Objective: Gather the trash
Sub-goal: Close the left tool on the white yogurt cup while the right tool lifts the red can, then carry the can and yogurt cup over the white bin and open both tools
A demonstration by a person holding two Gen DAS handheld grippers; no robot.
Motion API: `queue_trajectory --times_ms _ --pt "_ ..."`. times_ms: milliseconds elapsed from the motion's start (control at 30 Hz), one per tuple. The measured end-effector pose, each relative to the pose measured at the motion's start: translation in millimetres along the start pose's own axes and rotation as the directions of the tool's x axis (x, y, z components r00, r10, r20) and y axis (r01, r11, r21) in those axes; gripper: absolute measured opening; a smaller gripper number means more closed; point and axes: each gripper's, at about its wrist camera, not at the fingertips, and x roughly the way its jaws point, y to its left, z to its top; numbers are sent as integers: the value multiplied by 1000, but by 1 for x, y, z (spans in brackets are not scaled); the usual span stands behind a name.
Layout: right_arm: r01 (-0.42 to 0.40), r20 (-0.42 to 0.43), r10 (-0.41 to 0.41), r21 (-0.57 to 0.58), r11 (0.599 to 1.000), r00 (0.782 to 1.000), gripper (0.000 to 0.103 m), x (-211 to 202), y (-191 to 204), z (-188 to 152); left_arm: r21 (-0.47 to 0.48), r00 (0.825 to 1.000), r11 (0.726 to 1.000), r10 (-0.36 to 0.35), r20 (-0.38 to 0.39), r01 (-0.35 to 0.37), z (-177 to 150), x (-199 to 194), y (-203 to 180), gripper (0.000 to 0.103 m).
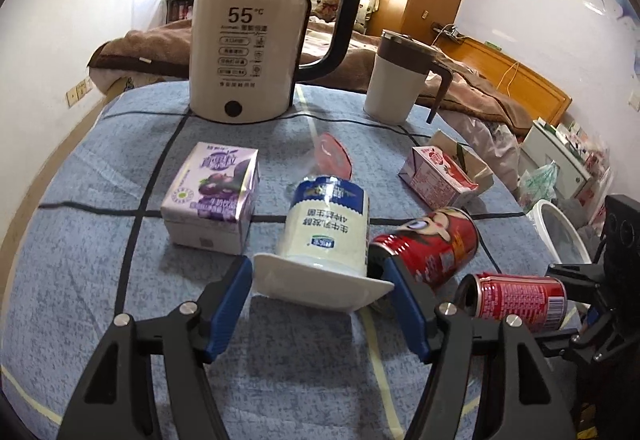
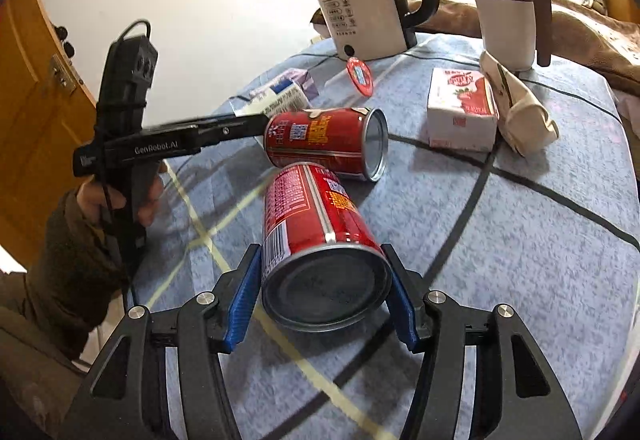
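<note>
An upturned white and blue yogurt cup point(image 1: 326, 236) stands on the blue cloth, its wide rim between the blue pads of my left gripper point(image 1: 322, 290), which is open around it. My right gripper point(image 2: 322, 290) is shut on a red can point(image 2: 316, 236) lying on its side; the can also shows in the left wrist view point(image 1: 520, 302). A second red can point(image 1: 434, 246) lies just beyond it point(image 2: 324, 142). A purple milk carton point(image 1: 214, 196), a pink strawberry carton point(image 2: 460, 110) and a red foil lid point(image 2: 360, 76) lie around.
A white kettle point(image 1: 248, 48) and a white mug with a brown lid point(image 1: 396, 80) stand at the table's far edge. A crumpled beige wrapper point(image 2: 516, 108) lies by the pink carton. A white bin point(image 1: 560, 232) stands on the floor at the right. A bed is behind.
</note>
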Motion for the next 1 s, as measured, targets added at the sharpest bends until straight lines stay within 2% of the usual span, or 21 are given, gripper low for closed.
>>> queue_trajectory --times_ms 133,233,400,500,533,567,700,800,1000 --pt "24 -24 -24 -10 1000 999 58 5 1 1 21 1000 1000 7 -8 -6 4 6 -3 74" --pt "53 -37 -56 -69 996 998 59 13 9 4 39 1000 999 18 -6 -18 8 12 -4 78" --pt "98 -64 -107 -133 986 992 60 28 15 9 -10 999 1000 -2 -45 2 10 27 3 78" --pt "89 -62 -96 -104 991 993 60 32 11 12 -10 999 1000 -14 -38 13 9 29 1 78" --pt "78 -58 -83 -84 993 995 60 31 9 13 -10 999 1000 -7 -40 6 9 29 1 76" --pt "64 -51 -67 -62 996 996 59 30 7 14 -12 999 1000 2 -35 -2 9 28 1 70" --pt "69 -22 -69 -28 997 997 54 26 4 13 -17 1000 1000 11 -18 -11 8 22 2 68" --pt "81 -8 -81 -12 997 997 54 22 4 10 -22 999 999 40 -6 -40 7 17 1 66" --pt "56 31 -57 30 998 998 54 6 4 4 -40 999 999 38 31 -37 0 -5 -4 66"
